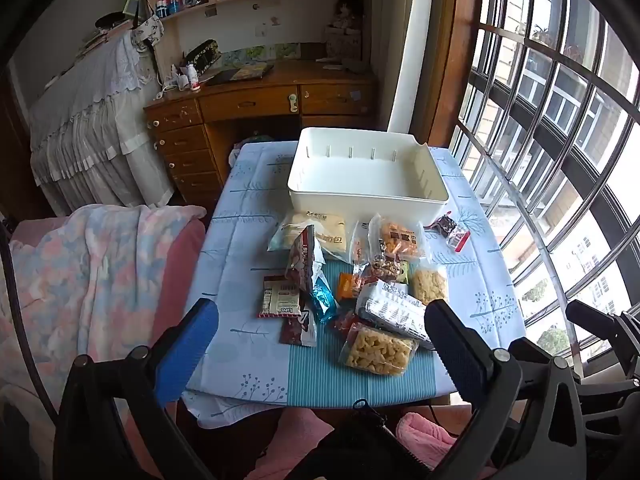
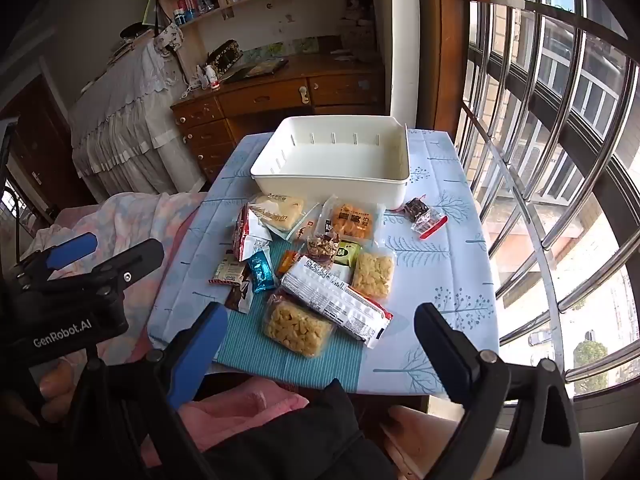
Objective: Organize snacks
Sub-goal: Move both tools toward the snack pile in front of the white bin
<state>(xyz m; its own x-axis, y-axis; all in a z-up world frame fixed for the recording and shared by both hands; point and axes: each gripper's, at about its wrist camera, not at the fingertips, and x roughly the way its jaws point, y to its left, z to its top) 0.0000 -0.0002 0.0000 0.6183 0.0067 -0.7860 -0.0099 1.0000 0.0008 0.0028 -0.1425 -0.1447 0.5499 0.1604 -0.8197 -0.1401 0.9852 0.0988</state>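
Note:
A pile of snack packets [image 1: 352, 280] [image 2: 316, 264] lies on the table in front of an empty white plastic bin [image 1: 366, 196] [image 2: 332, 186]. Nearest me is a clear pack of yellow puffs [image 1: 376, 350] [image 2: 298, 328], beside a long white wrapped pack [image 1: 394, 312] [image 2: 336, 300]. A small dark packet with a red strip [image 1: 452, 230] [image 2: 424, 214] lies apart at the right. My left gripper [image 1: 320, 344] is open and empty, above the table's near edge. My right gripper [image 2: 320, 344] is open and empty, also short of the pile. The left gripper also shows in the right wrist view [image 2: 84, 256].
The table wears a pale blue cloth [image 1: 240, 240] [image 2: 440, 280]. A pink and blue blanket [image 1: 88, 280] lies on a seat at the left. A wooden desk [image 1: 256, 104] stands behind the table. A barred window [image 1: 560, 160] [image 2: 560, 140] runs along the right.

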